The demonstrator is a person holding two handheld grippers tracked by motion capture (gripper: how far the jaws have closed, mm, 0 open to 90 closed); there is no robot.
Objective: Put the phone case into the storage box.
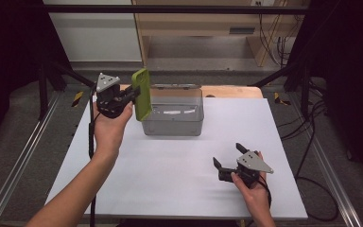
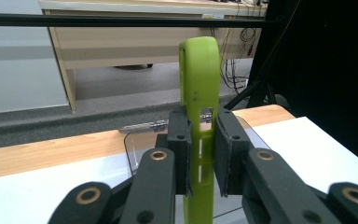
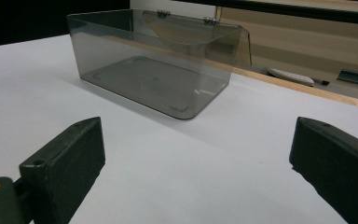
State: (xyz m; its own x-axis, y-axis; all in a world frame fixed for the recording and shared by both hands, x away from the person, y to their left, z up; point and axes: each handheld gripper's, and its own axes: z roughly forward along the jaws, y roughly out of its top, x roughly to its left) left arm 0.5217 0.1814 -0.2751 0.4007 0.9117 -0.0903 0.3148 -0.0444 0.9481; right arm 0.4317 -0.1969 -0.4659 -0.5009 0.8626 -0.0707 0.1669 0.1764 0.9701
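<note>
A flat green phone case stands on edge in the air beside the left wall of a clear grey plastic box. My left gripper is shut on the green phone case, its pads clamped on both sides of the thin edge. The box sits open on the white table, its hinged lid tipped back, and nothing lies inside. Lower on the table my right gripper rests open near the front right, jaws wide apart and aimed at the box, with nothing between them.
The white table top ends at a wooden strip behind the box. Black frame bars and cables run along both sides. A wooden desk stands beyond the table on the grey floor.
</note>
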